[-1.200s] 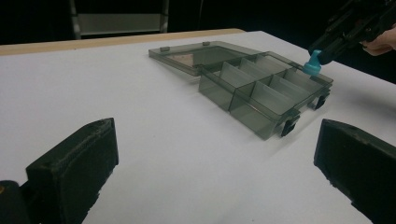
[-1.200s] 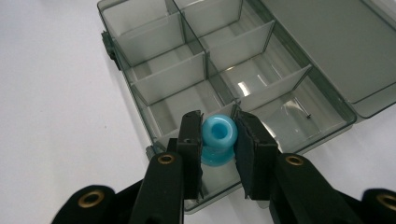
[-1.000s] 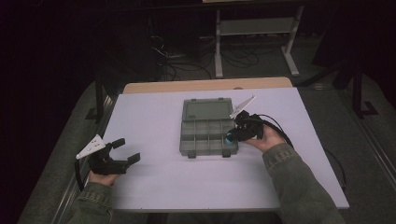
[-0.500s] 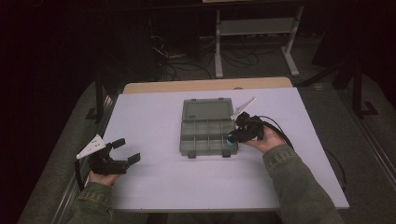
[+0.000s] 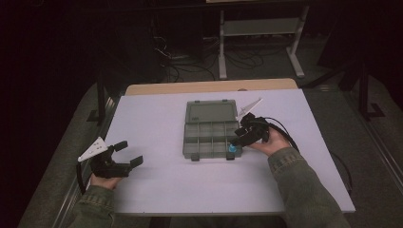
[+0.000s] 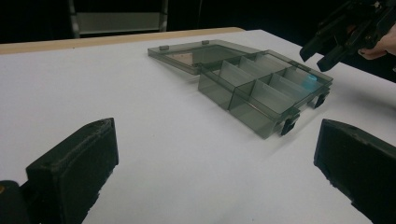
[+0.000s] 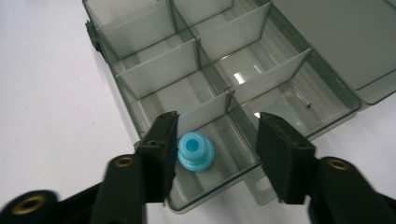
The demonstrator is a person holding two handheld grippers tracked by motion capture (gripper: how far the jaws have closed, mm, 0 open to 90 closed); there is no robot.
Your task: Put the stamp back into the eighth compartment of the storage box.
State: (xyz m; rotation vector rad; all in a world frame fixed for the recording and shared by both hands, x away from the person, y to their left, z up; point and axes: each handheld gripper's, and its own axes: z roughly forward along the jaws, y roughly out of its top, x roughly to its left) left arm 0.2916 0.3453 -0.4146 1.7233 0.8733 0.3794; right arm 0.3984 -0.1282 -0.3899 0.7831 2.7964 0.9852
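A smoky clear compartment box (image 5: 191, 142) lies open in the middle of the white table (image 5: 157, 185), its lid folded back flat. A small blue stepped plastic piece (image 7: 195, 151) sits in the box's near right corner compartment (image 5: 232, 148). My right gripper (image 7: 218, 123) hovers just over that corner (image 5: 236, 141). Its jaws have just been opening and stand apart, with the blue piece low between them, close beside one jaw and not pinched. My left gripper (image 5: 130, 153) rests open near the table's left front, with nothing between its jaws (image 6: 215, 135).
The box (image 6: 252, 88) has several bare compartments. Beyond the table's far wooden edge (image 5: 209, 86) are dark floor, cables and a metal stand (image 5: 259, 28). From the left gripper view the right gripper (image 6: 322, 49) shows at the box's far corner.
The right gripper's jaws have parted, and the blue piece now sits free in the corner compartment. Both hands have stayed where they were.
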